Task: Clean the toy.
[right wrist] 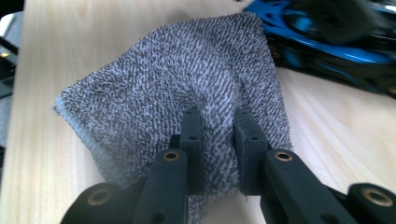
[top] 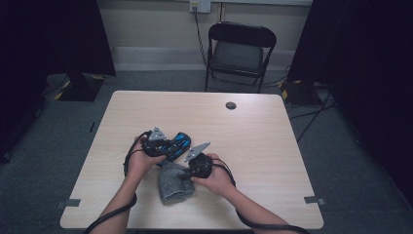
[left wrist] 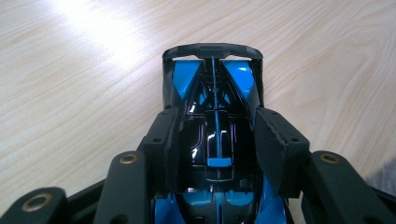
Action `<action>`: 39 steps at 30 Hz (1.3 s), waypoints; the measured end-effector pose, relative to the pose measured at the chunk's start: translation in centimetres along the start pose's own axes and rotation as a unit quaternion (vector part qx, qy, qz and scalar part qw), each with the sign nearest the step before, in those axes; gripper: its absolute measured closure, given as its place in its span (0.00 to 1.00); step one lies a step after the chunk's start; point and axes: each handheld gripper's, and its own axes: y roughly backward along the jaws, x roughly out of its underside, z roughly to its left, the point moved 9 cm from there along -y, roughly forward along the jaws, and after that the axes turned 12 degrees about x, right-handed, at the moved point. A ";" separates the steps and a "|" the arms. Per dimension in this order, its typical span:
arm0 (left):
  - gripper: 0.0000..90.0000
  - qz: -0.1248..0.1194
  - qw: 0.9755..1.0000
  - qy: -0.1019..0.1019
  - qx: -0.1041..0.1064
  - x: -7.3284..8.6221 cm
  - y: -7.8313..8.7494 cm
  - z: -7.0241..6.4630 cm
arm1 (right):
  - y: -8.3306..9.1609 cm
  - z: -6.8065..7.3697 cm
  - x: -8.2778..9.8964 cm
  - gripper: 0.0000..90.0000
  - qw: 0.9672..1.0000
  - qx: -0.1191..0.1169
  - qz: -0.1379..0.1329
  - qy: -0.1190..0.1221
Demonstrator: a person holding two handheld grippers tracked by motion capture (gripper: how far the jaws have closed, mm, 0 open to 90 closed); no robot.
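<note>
A blue and black toy car sits near the middle of the table, and my left gripper is shut on it. In the left gripper view the two pads press the car's sides just behind its cabin, with my left gripper astride it. Just in front of the car lies a grey terry cloth. My right gripper pinches a raised fold of it. In the right gripper view the jaws of my right gripper stand close together on the cloth, and the car lies beyond.
The light wooden table has a round cable hole near its far edge. A black folding chair stands behind the table. Dark curtains hang at both sides, and cables run on the floor at the right.
</note>
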 end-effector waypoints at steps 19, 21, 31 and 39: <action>0.57 0.000 1.000 -0.003 0.000 0.1 0.1 -0.1 | -1.7 -0.7 0.2 0.85 1.000 0.002 0.017 -0.007; 0.58 0.001 1.000 -0.004 0.000 0.1 0.1 -0.1 | -1.6 -0.9 0.3 0.85 1.000 0.004 0.017 -0.011; 0.58 0.000 1.000 -0.006 -0.003 0.1 0.1 0.0 | -1.0 -3.1 1.0 0.85 0.999 0.030 0.017 -0.030; 0.57 0.001 1.000 -0.005 -0.002 0.1 0.1 -0.1 | -0.6 -4.5 1.4 0.85 0.998 0.043 0.018 -0.046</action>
